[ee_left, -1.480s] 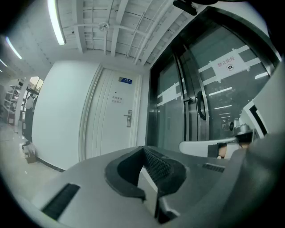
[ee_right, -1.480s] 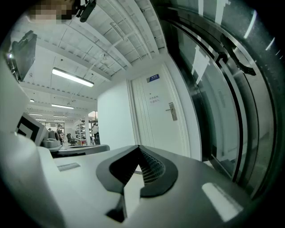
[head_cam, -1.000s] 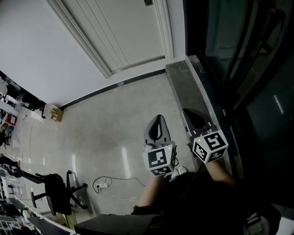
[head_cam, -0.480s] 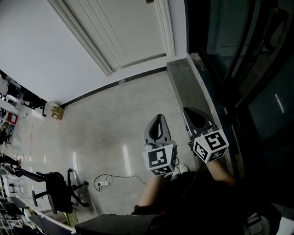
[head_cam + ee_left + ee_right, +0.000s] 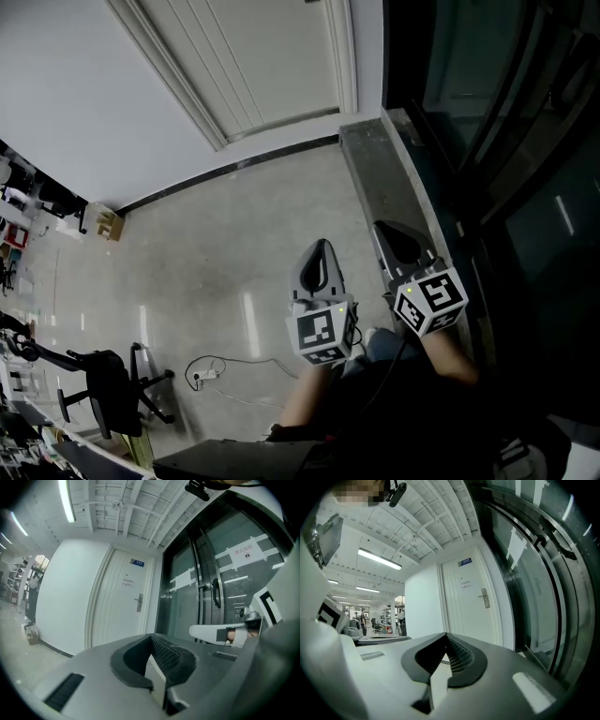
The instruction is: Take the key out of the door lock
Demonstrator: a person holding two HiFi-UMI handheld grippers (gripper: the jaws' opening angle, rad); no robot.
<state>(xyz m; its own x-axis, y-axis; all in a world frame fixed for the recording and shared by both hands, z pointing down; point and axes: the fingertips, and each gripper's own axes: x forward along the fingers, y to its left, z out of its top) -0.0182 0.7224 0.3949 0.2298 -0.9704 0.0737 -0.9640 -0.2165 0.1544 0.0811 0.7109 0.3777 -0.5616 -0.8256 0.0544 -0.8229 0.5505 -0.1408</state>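
A white panelled door (image 5: 253, 66) stands ahead, and its lever handle (image 5: 138, 603) with a lock plate shows in the left gripper view. The same handle (image 5: 484, 598) appears in the right gripper view. It is too small to tell whether a key is in it. My left gripper (image 5: 322, 244) is held level above the floor, shut with nothing between its pads (image 5: 159, 651). My right gripper (image 5: 379, 228) is beside it on the right, close to the dark glass door (image 5: 487, 112), and is also shut and empty. Both are far from the white door.
A grey stone threshold (image 5: 375, 178) runs along the glass door, which has a long vertical handle (image 5: 216, 592). On the floor at lower left are an office chair (image 5: 108, 389) and a power strip with cable (image 5: 208, 378). A small cardboard box (image 5: 105, 225) sits by the wall.
Both grippers have drifted slightly, and the left one sits a little lower in the head view. The jaws of both stay shut.
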